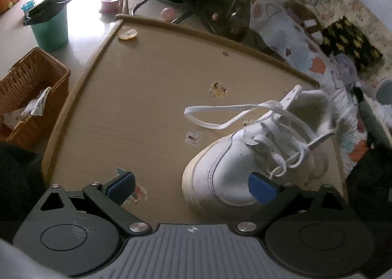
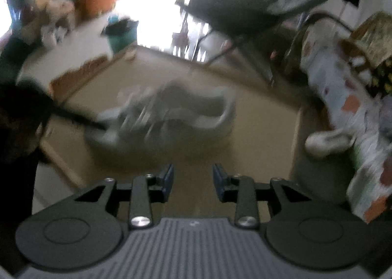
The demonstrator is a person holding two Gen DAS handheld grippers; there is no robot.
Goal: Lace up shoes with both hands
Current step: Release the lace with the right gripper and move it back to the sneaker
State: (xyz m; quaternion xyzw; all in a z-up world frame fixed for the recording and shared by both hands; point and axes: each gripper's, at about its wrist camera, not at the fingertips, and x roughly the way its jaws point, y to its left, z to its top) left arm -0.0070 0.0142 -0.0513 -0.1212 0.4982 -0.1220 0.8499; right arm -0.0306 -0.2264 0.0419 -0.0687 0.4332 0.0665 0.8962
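White shoe (image 1: 257, 156) on the tan table (image 1: 147, 97) — lace loop (image 1: 215, 117) trails off its left side.
Left gripper (image 1: 193, 187) spread wide at the toe, nothing pinched; right gripper (image 2: 193, 181) parted, empty — short of the shoe.

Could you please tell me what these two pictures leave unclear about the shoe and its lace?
- Right wrist view: the shoe is smeared by motion blur; lace path unreadable.
- Left wrist view: the shoe's heel side is hidden behind the shoe; the lace ends are lost among the crossings.
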